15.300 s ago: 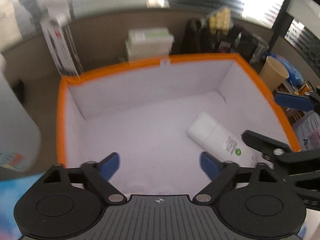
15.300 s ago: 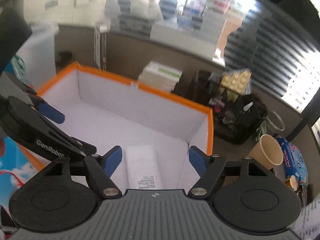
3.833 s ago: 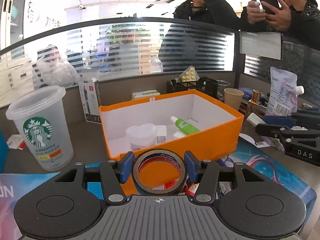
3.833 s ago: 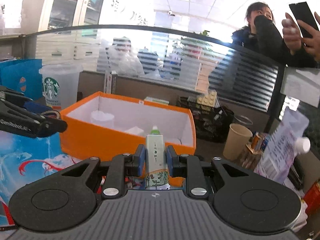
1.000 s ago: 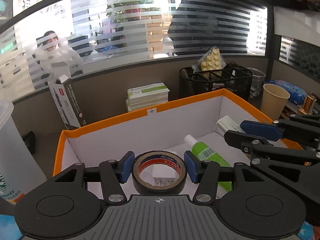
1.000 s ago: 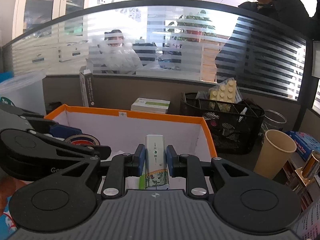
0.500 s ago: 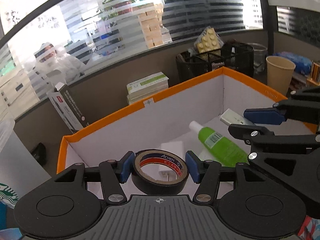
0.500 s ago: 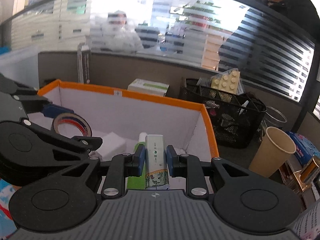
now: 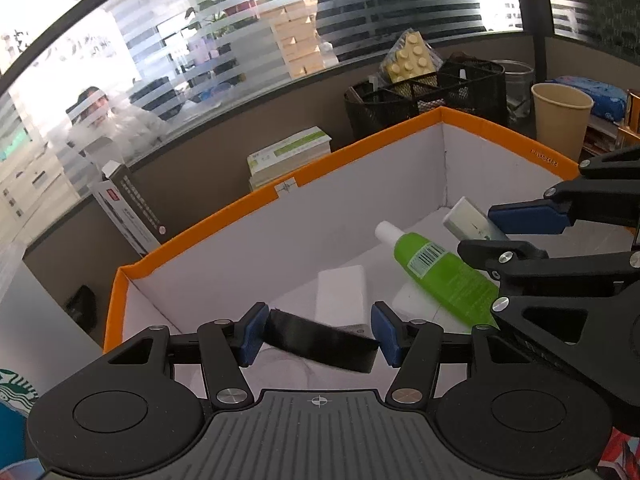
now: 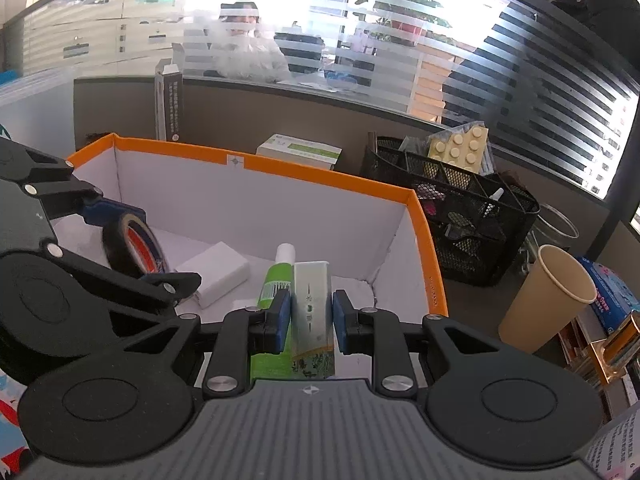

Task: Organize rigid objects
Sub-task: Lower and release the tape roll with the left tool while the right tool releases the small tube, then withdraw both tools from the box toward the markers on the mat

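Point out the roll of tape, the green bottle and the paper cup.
roll of tape [image 9: 320,340]: left wrist view, on its black outer band between the pads.
green bottle [image 9: 444,276]: left wrist view, on its body inside the box.
paper cup [image 10: 548,300]: right wrist view, on its outer wall.

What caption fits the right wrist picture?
Right gripper holds a slim carton over the orange box, beside a tape roll.

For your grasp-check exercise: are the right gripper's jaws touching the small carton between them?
Touching. The right wrist view shows both blue pads of the right gripper pressed flat against the sides of the small carton, no gap visible either side.
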